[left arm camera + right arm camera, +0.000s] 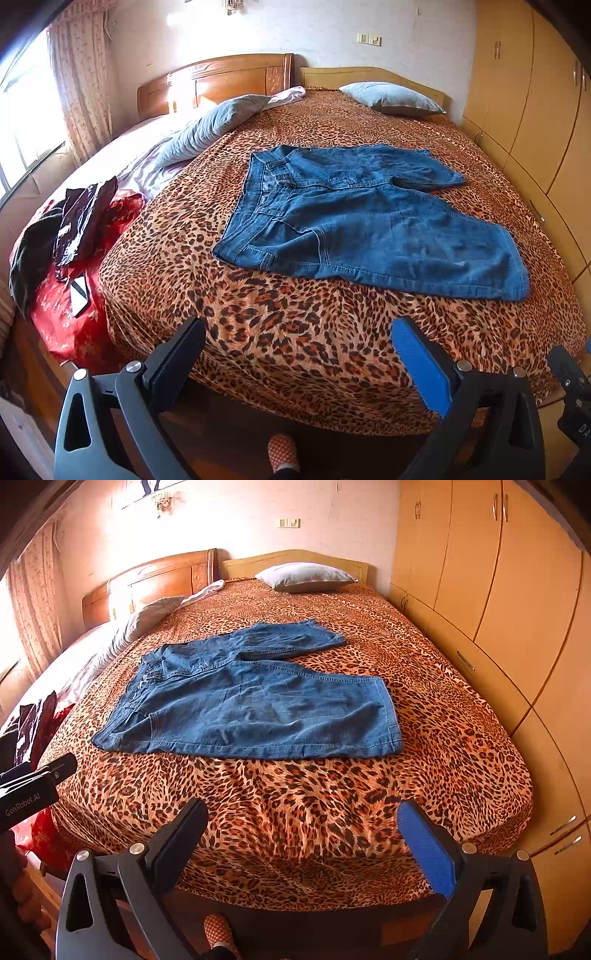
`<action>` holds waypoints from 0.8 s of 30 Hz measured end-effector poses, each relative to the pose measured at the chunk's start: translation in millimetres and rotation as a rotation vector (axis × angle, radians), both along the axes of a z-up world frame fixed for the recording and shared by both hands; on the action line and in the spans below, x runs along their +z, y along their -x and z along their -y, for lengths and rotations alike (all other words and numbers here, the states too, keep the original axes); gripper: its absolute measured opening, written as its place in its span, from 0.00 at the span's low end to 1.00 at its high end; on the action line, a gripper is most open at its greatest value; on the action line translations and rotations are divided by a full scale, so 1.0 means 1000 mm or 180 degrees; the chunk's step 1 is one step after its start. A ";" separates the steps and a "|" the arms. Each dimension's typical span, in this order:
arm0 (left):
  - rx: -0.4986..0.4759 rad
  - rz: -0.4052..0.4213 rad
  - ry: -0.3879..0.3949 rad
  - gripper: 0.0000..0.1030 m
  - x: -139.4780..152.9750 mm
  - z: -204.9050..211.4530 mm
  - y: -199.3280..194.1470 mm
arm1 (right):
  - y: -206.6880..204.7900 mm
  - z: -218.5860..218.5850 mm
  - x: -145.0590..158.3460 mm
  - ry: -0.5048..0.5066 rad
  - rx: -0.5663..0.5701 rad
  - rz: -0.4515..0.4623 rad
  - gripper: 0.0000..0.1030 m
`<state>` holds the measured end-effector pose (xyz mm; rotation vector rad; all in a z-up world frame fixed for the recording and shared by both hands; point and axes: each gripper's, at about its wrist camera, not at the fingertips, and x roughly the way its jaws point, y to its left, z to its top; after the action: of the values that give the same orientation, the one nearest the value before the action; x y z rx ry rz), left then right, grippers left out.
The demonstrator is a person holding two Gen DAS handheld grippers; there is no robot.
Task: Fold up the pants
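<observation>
Lying flat on the leopard bedspread (pixel 295 332), denim pants (pixel 362 221) unfolded.

Blue denim pants (pixel 369 225) — unfolded, flat on leopard-print bedspread (pixel 295 332), legs splayed.

Sunlit window (pixel 22 122) with floral curtain (pixel 83 85); 2 wooden headboards (pixel 218 79), tan wardrobe (pixel 535 110) alongside.

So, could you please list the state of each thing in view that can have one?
Denim shorts: unfolded, spread flat on the leopard-print bedspread, legs apart.
Left gripper: open, empty, short of the bed's near edge.
Right gripper: open, empty, likewise.
Wardrobe doors: closed.
Curtain: drawn aside, window uncovered.
</observation>
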<state>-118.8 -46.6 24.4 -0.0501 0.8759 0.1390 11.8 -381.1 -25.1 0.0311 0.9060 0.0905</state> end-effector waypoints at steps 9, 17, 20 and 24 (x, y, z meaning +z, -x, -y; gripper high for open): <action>-0.0026 -0.0037 -0.0007 0.99 0.001 0.002 -0.001 | 0.001 0.000 0.001 -0.0009 -0.0015 0.0004 1.00; -0.0036 -0.0043 0.0006 0.99 -0.002 0.002 -0.003 | 0.001 -0.004 -0.001 0.0006 -0.0014 -0.0019 1.00; -0.0054 -0.0057 0.0008 0.99 -0.004 0.001 -0.006 | -0.001 -0.007 -0.002 0.0016 -0.0011 -0.0031 1.00; -0.0065 -0.0074 0.0013 0.99 -0.006 -0.002 -0.011 | -0.004 -0.011 -0.003 0.0031 -0.0009 -0.0048 1.00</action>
<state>-107.9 -44.9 18.1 -0.0435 0.8999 0.1189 15.4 -370.5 -28.5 0.0242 0.9213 0.0835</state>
